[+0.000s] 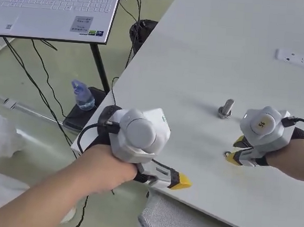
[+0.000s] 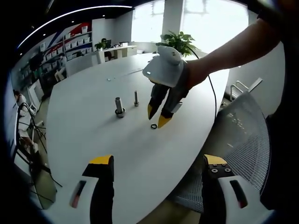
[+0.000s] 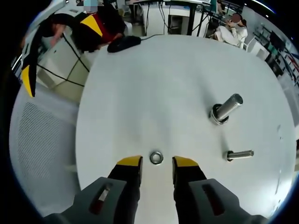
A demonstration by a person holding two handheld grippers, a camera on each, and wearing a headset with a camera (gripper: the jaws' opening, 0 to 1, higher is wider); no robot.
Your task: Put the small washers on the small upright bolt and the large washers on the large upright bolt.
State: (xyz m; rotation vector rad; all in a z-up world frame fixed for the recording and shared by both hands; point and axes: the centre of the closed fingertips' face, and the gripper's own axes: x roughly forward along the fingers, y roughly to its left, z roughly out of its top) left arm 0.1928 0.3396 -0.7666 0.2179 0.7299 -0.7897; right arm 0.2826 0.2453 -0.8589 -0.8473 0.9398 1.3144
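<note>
The left tool (image 2: 158, 163) is at the near edge of the white desk (image 1: 210, 39), next to a grey mesh chair (image 2: 243, 140). Its two yellow tips are spread wide apart and hold nothing. Further right, the right tool (image 2: 157, 116) points down at the desk. Its tips are spread a little. A washer (image 3: 156, 157) lies flat on the desk between them and touches neither tip. In the right gripper view, the large bolt (image 3: 225, 108) and the small bolt (image 3: 239, 154) stand upright to the right of the washer, near each other.
</note>
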